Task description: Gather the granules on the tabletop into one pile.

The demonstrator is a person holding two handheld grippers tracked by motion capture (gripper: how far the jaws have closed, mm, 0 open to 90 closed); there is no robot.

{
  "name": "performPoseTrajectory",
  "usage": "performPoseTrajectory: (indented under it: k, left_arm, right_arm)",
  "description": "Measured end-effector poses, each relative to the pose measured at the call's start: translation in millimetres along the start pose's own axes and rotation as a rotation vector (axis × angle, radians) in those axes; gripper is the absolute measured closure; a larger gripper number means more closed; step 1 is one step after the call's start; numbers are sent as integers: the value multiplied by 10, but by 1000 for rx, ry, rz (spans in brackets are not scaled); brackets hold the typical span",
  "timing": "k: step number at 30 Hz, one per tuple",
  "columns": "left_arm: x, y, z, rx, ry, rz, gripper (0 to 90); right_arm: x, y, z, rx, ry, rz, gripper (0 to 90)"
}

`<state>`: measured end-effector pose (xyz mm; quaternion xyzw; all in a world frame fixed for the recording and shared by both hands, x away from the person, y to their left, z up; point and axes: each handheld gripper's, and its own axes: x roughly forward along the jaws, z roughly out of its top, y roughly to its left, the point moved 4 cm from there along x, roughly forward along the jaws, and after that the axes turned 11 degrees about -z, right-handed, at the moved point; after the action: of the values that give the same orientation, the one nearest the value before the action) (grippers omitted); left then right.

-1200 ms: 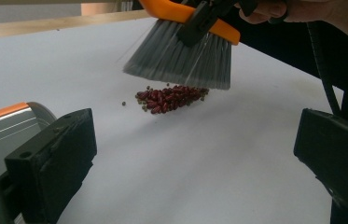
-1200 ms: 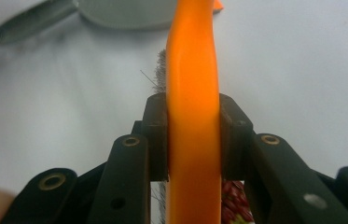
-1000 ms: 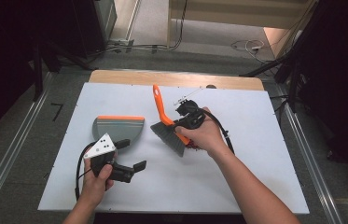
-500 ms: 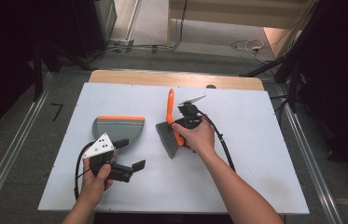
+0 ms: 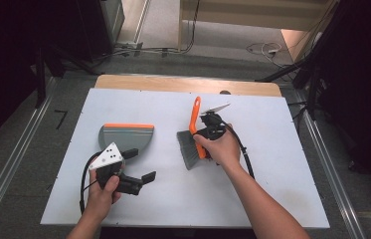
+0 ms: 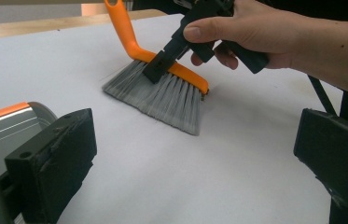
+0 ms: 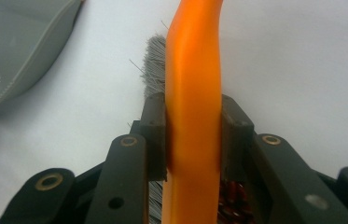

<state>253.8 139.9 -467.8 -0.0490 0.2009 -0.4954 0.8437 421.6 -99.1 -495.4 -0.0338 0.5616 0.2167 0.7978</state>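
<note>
A hand brush (image 5: 189, 151) with an orange handle and grey bristles lies with its bristles on the white table top (image 5: 277, 174), right of the middle. My right gripper (image 5: 202, 143) is shut on the brush's orange back; in the right gripper view both pads press the handle (image 7: 192, 93) at my right gripper (image 7: 193, 140). The left gripper view has the brush (image 6: 167, 95) ahead with the right gripper (image 6: 158, 70) clamped on it. A grey dustpan (image 5: 126, 137) with an orange rim lies at the left. My left gripper (image 5: 140, 165) stands open just in front of it, with nothing between its fingers (image 6: 52, 158).
A wooden strip (image 5: 183, 83) runs along the table's far edge. Cables lie on the floor (image 5: 163, 50) beyond it, and metal rails (image 5: 9, 164) flank the table. The dustpan (image 7: 13, 46) sits close to the brush's left side.
My right hand has come down and to the right with the brush. The handle has swung from leaning left to nearly straight away, and the bristles now rest on the table. The left hand has stayed put.
</note>
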Motion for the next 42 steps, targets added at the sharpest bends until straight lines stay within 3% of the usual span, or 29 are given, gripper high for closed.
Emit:
performPoseTrajectory:
  k: [13,26,29,35,39,42]
  left_arm:
    - [-9,7,6,1,-3,3,0]
    - [3,-1,3,-1,-2,0,0]
    - [2,3,2,-3,-2,0,0]
    - [5,13,1,-1,2,0,0]
    - [12,13,-2,-4,3,0,0]
    - [12,12,-3,-4,4,0,0]
  right_arm:
    - [-114,-168,-51,-21,12,-62,668]
    - [-182,-264,-67,-30,16,-86,669]
    - [-198,-283,-60,-28,16,-66,670]
    - [-283,-232,-52,-75,10,12,677]
    - [-470,-169,-11,-108,-16,45,678]
    - [-654,-165,46,-150,-65,28,678]
